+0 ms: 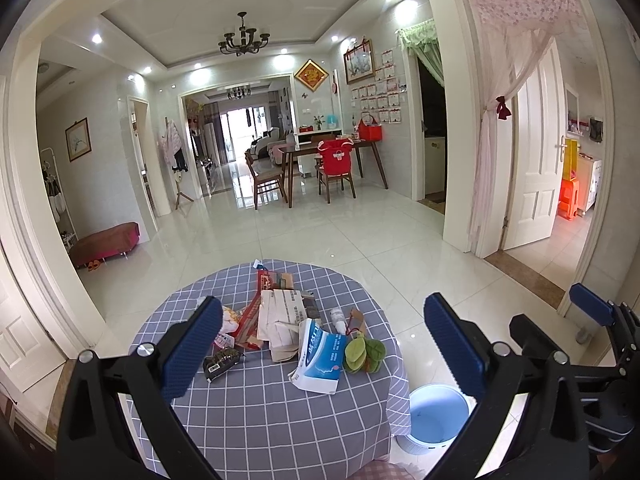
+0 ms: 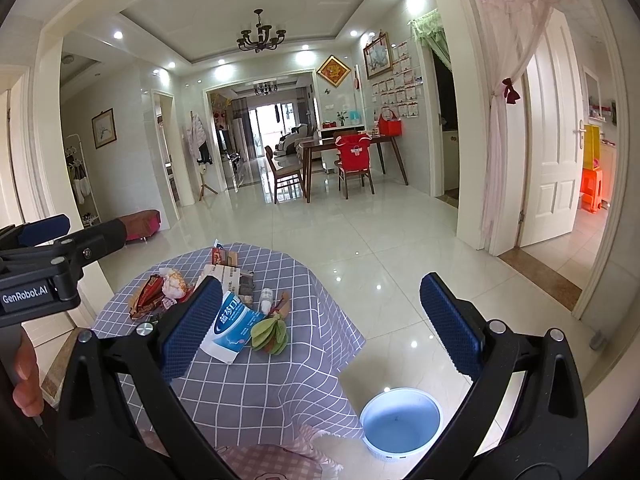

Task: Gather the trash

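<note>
My left tool [image 1: 320, 344] hangs above the near edge of the counter with its two blue ribbed fingers [image 1: 192, 348] spread wide apart and nothing between them. My right tool [image 2: 316, 324] sits further right, fingers equally wide apart and empty, its right finger over the floor. From the right wrist view the left tool shows at the left edge, with my hand [image 2: 26, 380] below it.

The small round counter under a grey cloth with a white grid [image 1: 260, 412] carries the trash in a loose heap at its middle and far side. Nearest me lies a torn blue-and-white cardboard box [image 1: 320, 356], and just right of it a bunch of green and brown leaves [image 1: 364, 354]. Behind the box sits a folded white paper carton [image 1: 280, 316], with a small white bottle [image 1: 338, 318] to its right. Left of the carton lie a red-and-gold wrapper [image 1: 250, 320] and a small dark packet [image 1: 222, 362], nearer the left finger. At the far edge rests a red printed packet [image 1: 266, 278].

On the glossy white tile floor, right of the counter and close to me, stands a round white bin with a pale blue inside [image 2: 400, 424], upright and open.
</note>
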